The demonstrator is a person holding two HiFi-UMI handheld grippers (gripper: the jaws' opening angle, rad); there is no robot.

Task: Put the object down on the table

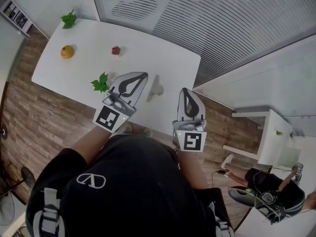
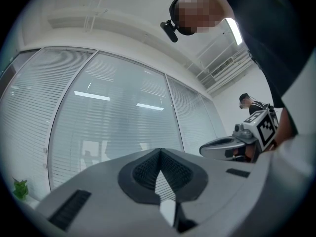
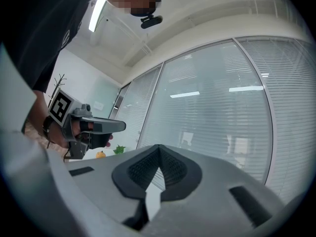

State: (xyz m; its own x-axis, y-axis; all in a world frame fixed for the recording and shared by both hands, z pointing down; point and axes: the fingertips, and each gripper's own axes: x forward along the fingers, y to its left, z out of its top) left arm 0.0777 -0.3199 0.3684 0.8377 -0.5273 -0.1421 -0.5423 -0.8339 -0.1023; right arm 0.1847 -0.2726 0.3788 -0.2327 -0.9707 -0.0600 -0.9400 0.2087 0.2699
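Observation:
A white table (image 1: 148, 58) carries an orange (image 1: 67, 52), a small red object (image 1: 116, 50), two green leafy sprigs (image 1: 101, 83) (image 1: 69, 19) and a small pale object (image 1: 157, 88) near the front edge. My left gripper (image 1: 143, 76) hovers over the table's near edge, just left of the pale object, shut and empty. Over the front right corner my right gripper (image 1: 185, 91) is also shut with nothing in it. Both gripper views tilt up at the blinds: the left gripper's jaws (image 2: 160, 151) and the right gripper's jaws (image 3: 159, 147) meet at the tips.
A glass wall with blinds (image 1: 207, 19) runs behind the table. A small white side table (image 1: 269, 132) stands to the right on the wooden floor (image 1: 34, 117), and a seated person (image 1: 269, 194) is at the lower right. A shelf (image 1: 15, 14) is at far left.

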